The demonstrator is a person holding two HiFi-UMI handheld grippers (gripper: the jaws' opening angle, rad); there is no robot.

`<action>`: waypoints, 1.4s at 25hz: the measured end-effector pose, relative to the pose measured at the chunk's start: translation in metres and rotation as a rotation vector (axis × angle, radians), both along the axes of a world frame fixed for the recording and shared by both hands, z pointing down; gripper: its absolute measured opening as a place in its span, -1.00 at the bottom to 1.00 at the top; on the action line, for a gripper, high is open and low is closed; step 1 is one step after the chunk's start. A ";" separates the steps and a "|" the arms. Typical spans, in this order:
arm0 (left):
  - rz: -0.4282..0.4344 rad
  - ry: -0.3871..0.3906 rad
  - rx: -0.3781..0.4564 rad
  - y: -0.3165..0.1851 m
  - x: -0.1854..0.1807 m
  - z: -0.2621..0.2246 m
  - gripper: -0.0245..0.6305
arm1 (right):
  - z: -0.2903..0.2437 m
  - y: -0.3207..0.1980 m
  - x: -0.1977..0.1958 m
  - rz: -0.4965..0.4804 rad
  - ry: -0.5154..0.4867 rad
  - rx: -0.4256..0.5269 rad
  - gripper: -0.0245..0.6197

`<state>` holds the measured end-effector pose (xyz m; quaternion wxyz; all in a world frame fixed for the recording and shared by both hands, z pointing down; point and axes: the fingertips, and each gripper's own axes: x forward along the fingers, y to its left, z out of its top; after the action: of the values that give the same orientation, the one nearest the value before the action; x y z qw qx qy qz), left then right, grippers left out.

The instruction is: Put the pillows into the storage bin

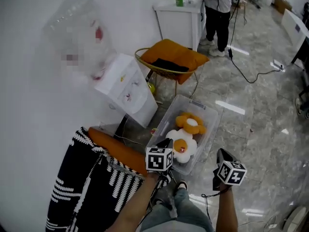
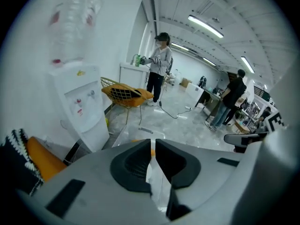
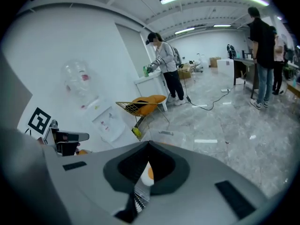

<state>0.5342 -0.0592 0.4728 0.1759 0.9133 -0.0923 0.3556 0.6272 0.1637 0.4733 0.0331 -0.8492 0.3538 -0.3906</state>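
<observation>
Markers, square and black-on-white, are the only print that reads clearly: one sits on the cube of the left gripper (image 1: 167, 143), and another on the cube of the right gripper (image 1: 220, 152). The white water dispenser (image 1: 126, 88) has small red and yellow marks on its front, too small to read, and the bottle on top of it is blurred.

The clear storage bin (image 1: 208, 124) stands on the marble floor just beyond both grippers. Two pillows lie inside it. A fried-egg pillow (image 1: 182, 144) is at the near end and touches an orange flower pillow (image 1: 190, 122) behind it. The left gripper's cube covers the bin's near corner.

In the left gripper view, the left gripper (image 2: 153, 142) has its jaws drawn almost together, with a thin slit between them and nothing in it. In the right gripper view, the right gripper (image 3: 149, 144) has its jaw tips meeting, also on nothing. The gap below those tips shows a sliver of white and orange pillow. In both views the gripper's own body hides most of the bin.

A black-and-white patterned throw (image 1: 87, 187) and an orange cushion (image 1: 118, 151) are cut off at lower left. A wire chair (image 1: 166, 62) stands beyond the dispenser.
</observation>
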 end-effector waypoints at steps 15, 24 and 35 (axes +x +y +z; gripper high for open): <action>-0.496 0.235 0.226 -0.075 -0.304 -0.140 -0.89 | -0.139 -0.042 -0.109 -0.234 0.241 0.090 -0.92; -0.648 0.280 0.244 -0.061 -0.406 -0.153 -0.89 | -0.169 -0.019 -0.148 -0.232 0.326 0.082 -0.92; -0.611 0.279 0.236 -0.024 -0.420 -0.147 -0.89 | -0.173 0.007 -0.182 -0.238 0.378 0.069 -0.92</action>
<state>0.1138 -0.0834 0.3256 0.1783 0.8972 -0.3769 0.1455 0.4448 0.1706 0.3001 -0.0510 -0.8579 0.4647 -0.2131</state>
